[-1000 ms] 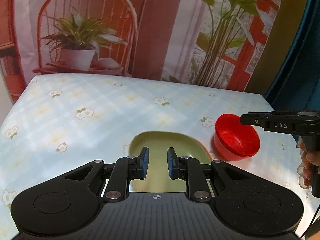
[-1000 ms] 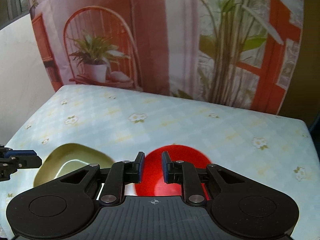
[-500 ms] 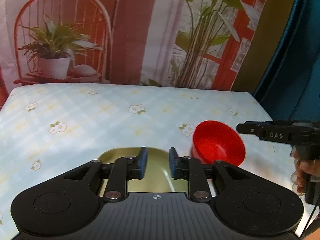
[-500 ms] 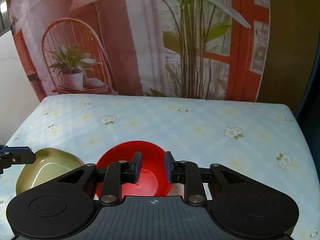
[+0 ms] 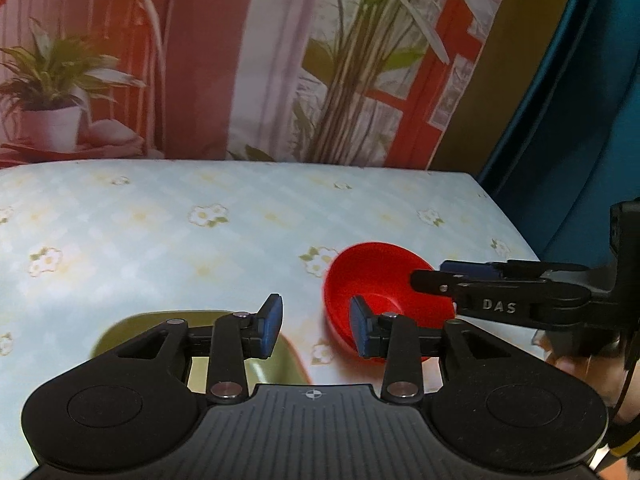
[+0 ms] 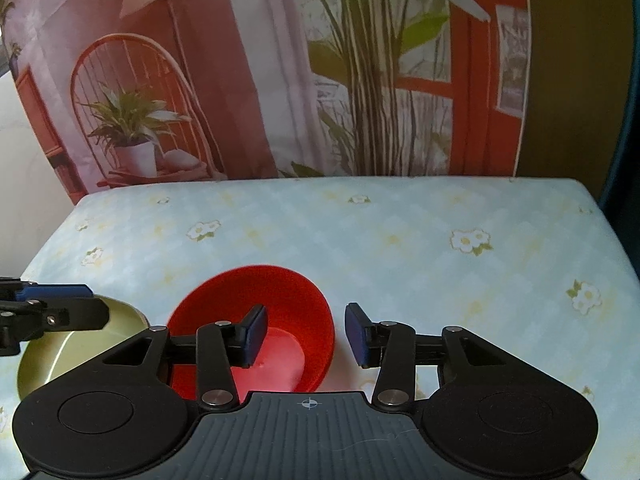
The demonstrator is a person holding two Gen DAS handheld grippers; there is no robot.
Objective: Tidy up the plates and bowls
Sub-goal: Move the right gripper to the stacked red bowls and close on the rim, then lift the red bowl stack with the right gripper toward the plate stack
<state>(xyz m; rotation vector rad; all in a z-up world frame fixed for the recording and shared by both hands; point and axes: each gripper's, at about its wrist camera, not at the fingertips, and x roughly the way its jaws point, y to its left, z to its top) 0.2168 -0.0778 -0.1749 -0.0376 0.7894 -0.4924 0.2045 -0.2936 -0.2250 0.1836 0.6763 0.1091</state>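
Observation:
A red bowl (image 6: 280,292) sits upright on the flowered tablecloth (image 6: 400,240), with an olive-green plate (image 6: 72,352) to its left. My right gripper (image 6: 306,334) hangs low over the bowl with its jaws opening. Its left finger (image 6: 254,336) is inside the bowl, its right finger outside, and the near-right rim lies between them, untouched. My left gripper (image 5: 316,328) is also opening, above the gap between the plate (image 5: 116,336) and the bowl (image 5: 376,280), and nothing is between its pads. The right gripper (image 5: 430,274) reaches over the bowl from the right.
The table's right edge (image 5: 504,216) drops off beside a blue curtain (image 5: 580,120). A printed backdrop (image 6: 280,80) of plants and a chair hangs right behind the far edge. A hand (image 5: 580,364) holds the right gripper. The left gripper (image 6: 96,304) hovers over the plate's far rim.
Both pairs of jaws have spread apart. The left gripper has swung right, from over the plate toward the bowl. The right gripper has sunk closer, straddling the bowl's rim.

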